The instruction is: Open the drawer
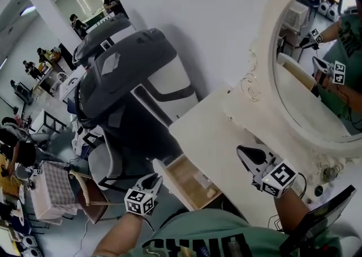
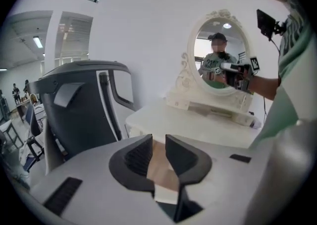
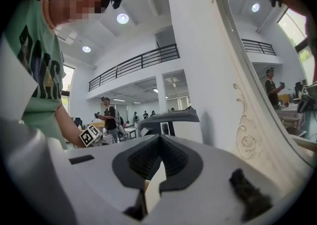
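Fingers (image 2: 138, 158) on left gripper (image 2: 158, 140) part-open, empty; right gripper (image 3: 159, 139) closed, empty. Drawer (image 1: 192, 179) sits pulled out under surface (image 1: 209, 131) edge, near left gripper. Looks done imo; clear off w/o knocking it shut.

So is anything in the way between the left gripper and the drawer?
No, nothing visible. The left gripper hangs right beside the drawer, which is already pulled out, with only open air between them. The big grey chair stands off to the side.

The drawer (image 1: 192, 180) juts from the table (image 1: 210, 132), which bears the mirror (image 1: 318, 58); the chair (image 1: 131, 77) stands left.
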Motion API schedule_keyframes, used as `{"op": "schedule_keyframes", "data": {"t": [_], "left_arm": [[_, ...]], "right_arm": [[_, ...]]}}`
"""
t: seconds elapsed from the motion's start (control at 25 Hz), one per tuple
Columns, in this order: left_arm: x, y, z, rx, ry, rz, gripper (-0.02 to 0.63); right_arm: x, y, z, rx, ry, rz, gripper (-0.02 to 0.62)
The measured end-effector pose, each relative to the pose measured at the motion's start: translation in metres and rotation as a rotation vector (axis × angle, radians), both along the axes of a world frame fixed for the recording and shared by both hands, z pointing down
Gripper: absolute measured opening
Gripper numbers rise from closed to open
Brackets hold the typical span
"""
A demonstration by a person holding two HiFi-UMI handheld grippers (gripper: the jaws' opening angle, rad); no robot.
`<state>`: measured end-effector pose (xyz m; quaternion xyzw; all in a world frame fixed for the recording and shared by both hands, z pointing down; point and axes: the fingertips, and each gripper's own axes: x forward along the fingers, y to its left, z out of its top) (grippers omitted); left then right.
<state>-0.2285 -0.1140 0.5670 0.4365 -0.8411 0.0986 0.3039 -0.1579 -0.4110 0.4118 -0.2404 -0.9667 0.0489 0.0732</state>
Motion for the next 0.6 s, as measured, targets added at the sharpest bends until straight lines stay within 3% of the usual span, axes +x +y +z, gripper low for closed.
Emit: {"op": "schedule_keyframes", "data": {"t": [0.2, 0.32, 0.44, 0.6], "left_arm": [[-0.03, -0.023, -0.025, 0.147, -0.012, 0.162, 0.077], [-0.052, -0.031, -0.042, 0.237, -0.01, 0.285, 0.067], [-0.067, -0.037, -0.067, 0.321, -0.003, 0.407, 0.06], [-0.075, -0.025, -0.109, 0.415, 0.01, 0.497, 0.049]], "right_arm": [[-0.002, 0.02, 0.003, 0.035, 0.024, 0.119, 0.011], [-0.001, 0.042, -0.005, 0.054, 0.036, 0.237, 0.011], [0.005, 0.063, -0.018, 0.035, 0.04, 0.377, 0.011], [0.014, 0.098, -0.037, -0.009, 0.037, 0.502, 0.011]]}}
